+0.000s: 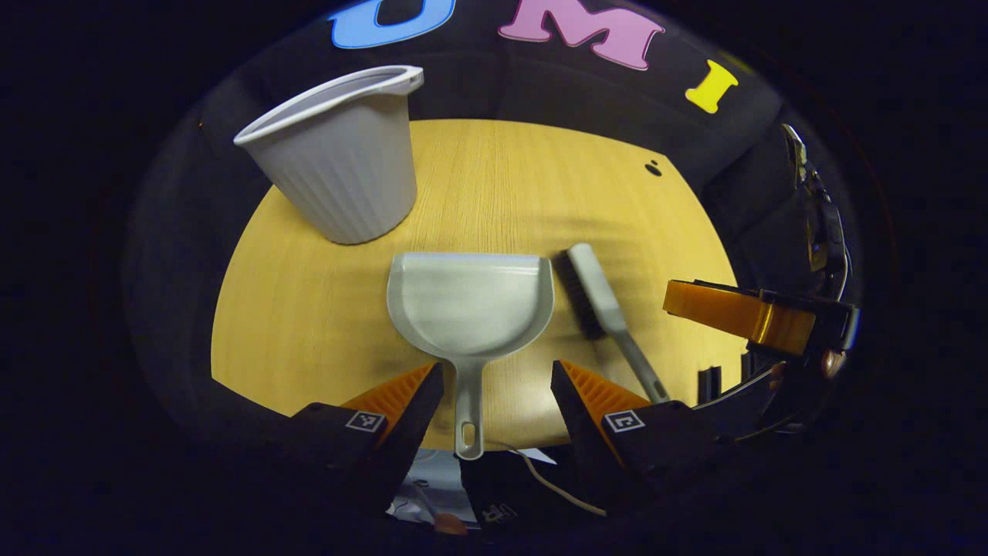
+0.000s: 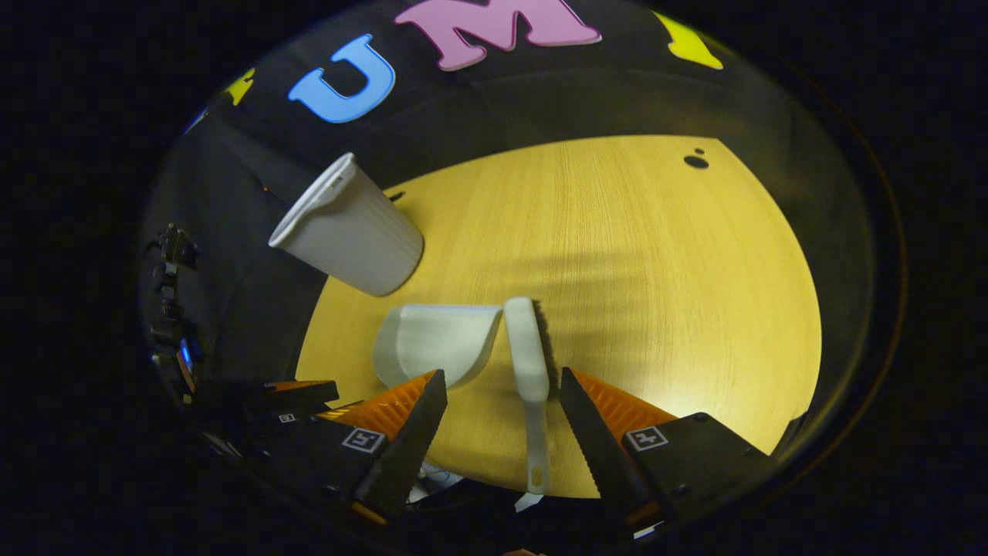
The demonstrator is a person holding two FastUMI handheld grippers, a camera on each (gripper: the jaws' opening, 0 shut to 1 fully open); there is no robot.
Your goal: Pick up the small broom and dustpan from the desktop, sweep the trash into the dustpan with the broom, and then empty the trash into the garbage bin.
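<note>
While both tools lie untouched on the pale wooden desktop (image 1: 494, 185), each gripper hangs above its own target. Left gripper (image 1: 498, 382) — fingers spread wide, nothing between the pads, the slim handle of the light grey plastic dustpan (image 1: 471, 305) running down the gap between them without contact. Right gripper (image 2: 502, 394) likewise spread, straddling the handle of the small grey hand broom with dark bristles (image 2: 529, 363); no pad on it yet.

Layout: dustpan flat on the desk near the front edge, mouth away from the person, handle toward the edge with a hang-hole at its end. Broom just beside the dustpan's right rim, lying on its side, bristles facing the pan in the left gripper view. Ribbed grey plastic garbage bin (image 1: 340, 162) stands upright behind the dustpan, to its left, apart from it. One small dark speck (image 1: 653, 167) sits far back on the desk — possibly the trash, though too small to tell.

Handling, as judged: both tools look like thin moulded plastic — light, stiff, smooth, so liable to twist or slip in a narrow pinch. Dustpan best taken on the handle close to the scoop, so the tray does not droop or swing. Broom best taken mid-handle, behind the bristle block, for firm sweeping pressure. Handles lie low on the wood, so the fingers must come right down to the surface before closing.
</note>
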